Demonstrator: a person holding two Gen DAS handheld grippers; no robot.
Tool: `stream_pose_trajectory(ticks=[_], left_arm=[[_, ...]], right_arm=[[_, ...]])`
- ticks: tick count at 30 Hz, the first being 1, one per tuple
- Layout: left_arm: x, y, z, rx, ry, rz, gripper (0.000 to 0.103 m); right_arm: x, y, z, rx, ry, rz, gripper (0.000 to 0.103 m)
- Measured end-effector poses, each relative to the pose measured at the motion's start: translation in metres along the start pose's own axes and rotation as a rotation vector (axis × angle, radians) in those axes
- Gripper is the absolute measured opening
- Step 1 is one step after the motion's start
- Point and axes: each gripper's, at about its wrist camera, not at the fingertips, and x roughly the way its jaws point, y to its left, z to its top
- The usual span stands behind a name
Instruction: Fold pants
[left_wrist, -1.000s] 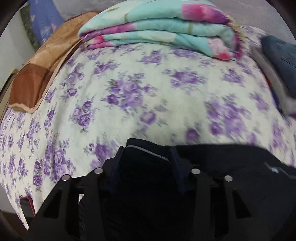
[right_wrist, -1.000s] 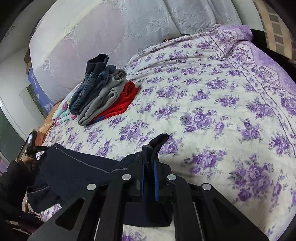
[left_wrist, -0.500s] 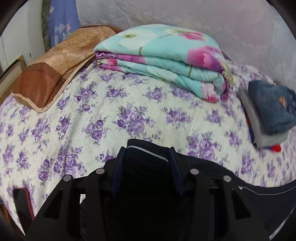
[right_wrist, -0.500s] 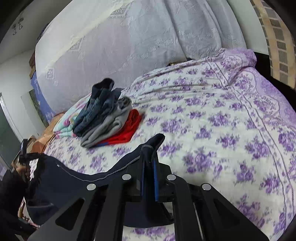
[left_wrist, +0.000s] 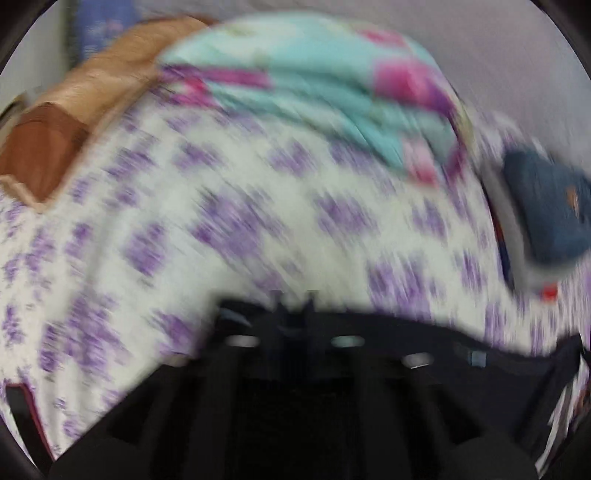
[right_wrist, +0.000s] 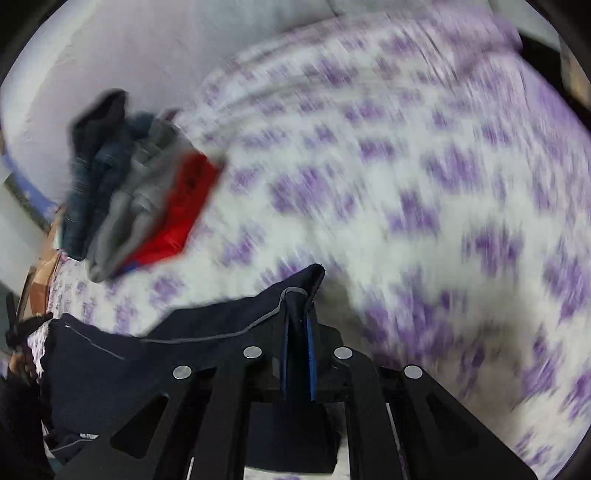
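Bed (right_wrist: 424, 155) with purple-flower sheet fills both views; everything placed relative to it. On the bed's far side: folded teal-pink blanket (left_wrist: 314, 92), brown pillow (left_wrist: 74, 122) beside it, then the stack of folded clothes (right_wrist: 136, 184) (jeans, grey, red at the bottom). Dark navy pants (right_wrist: 177, 354) hang over the bed's near edge, off the sheet for most of their width as far as the right view shows.

Right gripper (right_wrist: 297, 332): jaws clenched on a pinched corner of the pants hem, grey piping visible right at the pinch. Left gripper (left_wrist: 295, 314): jaws drawn close together with dark cloth around them; heavy blur, so whether cloth sits between them I cannot tell.

Key relation: the pants' long axis runs sideways between the two grippers, parallel to the bed's near edge, with bare sheet straight ahead of both. Likely next move is laying the garment forward onto the sheet; both hands look equally close.

Hard to read: both views motion-smeared. Lower pants cut off by the gripper frames. Left gripper's end of the cloth, at the right view's edge, is tiny and dark. Pant legs' layout unknown.
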Motion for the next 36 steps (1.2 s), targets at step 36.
stream_pose_trajectory(ticks=[36], left_arm=[[-0.011,0.020,-0.007,0.098,0.297,-0.154,0.071]], right_arm=[[-0.035,-0.005,-0.048,-0.008,-0.046,0.047,0.058]])
